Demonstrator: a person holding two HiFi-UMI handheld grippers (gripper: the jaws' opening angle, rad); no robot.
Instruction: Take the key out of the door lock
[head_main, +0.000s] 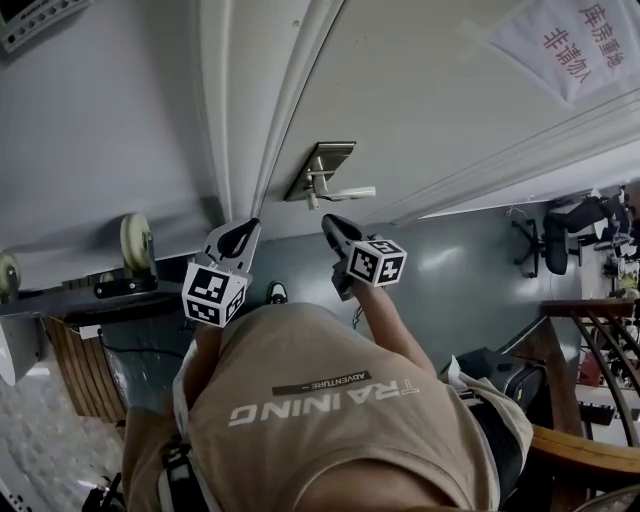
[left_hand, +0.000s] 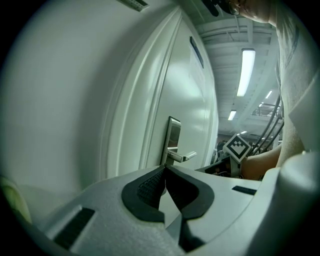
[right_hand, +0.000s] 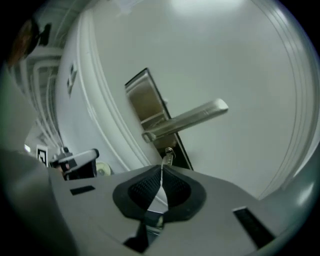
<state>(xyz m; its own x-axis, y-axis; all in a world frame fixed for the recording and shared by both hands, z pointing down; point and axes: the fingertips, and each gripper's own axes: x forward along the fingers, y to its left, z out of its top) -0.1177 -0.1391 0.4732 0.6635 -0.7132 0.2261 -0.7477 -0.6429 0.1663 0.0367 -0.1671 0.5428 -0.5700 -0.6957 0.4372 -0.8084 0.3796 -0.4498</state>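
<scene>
Head view: left gripper (head_main: 238, 235) and right gripper (head_main: 335, 228) are side by side at the white door (head_main: 430, 90), close to the lock plate (head_main: 322, 170) | Left gripper view: jaws pressed together with nothing in them, apart from the handle (left_hand: 182, 156) | Right gripper view: jaws pinched tight on the key (right_hand: 168, 156), which sticks out of the lock plate just under the handle

White door (head_main: 430, 110), lock plate (head_main: 325, 165), lever handle (head_main: 350, 192), key (right_hand: 168, 156), paper notice (head_main: 575, 40)
</scene>
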